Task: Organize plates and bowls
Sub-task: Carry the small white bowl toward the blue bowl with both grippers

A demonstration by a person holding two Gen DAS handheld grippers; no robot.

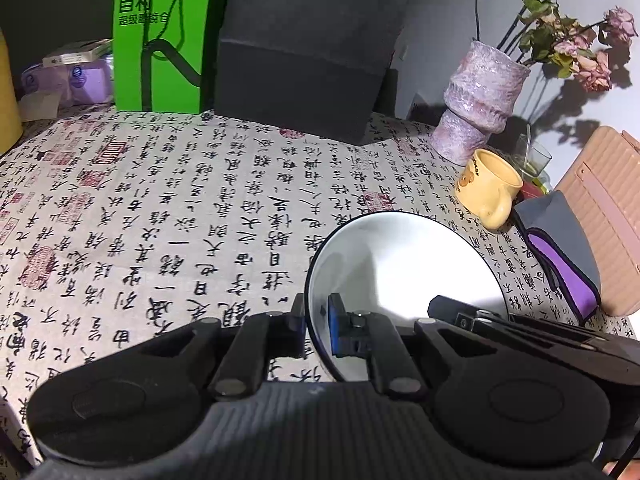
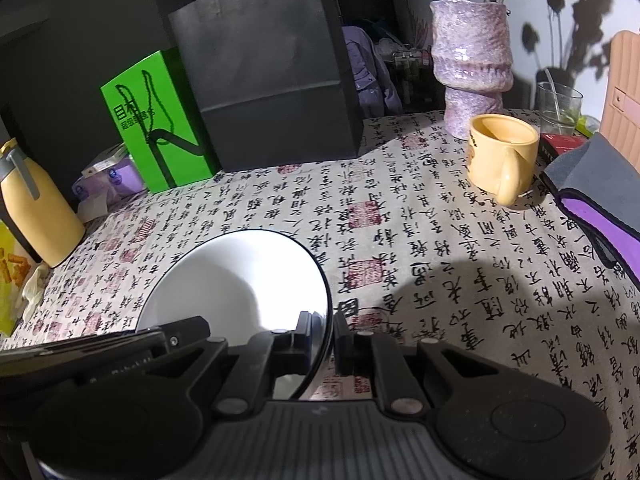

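Note:
A white bowl (image 1: 408, 268) with a thin dark rim is held between both grippers over the calligraphy-print tablecloth (image 1: 168, 208). My left gripper (image 1: 316, 316) is shut on the bowl's left rim, one finger outside the wall and the blue-padded finger inside. In the right wrist view the same bowl (image 2: 240, 280) sits to the left, and my right gripper (image 2: 326, 330) is shut on its right rim. Each gripper's black body shows at the edge of the other's view, across the bowl.
At the back stand a green box (image 1: 160, 40) and a black paper bag (image 1: 304, 48). A purple vase (image 2: 472, 68) of dried roses, a yellow mug (image 2: 500, 156) and a glass (image 2: 558, 108) stand back right. A grey-purple pouch (image 2: 596, 196) lies right, a yellow flask (image 2: 36, 216) left.

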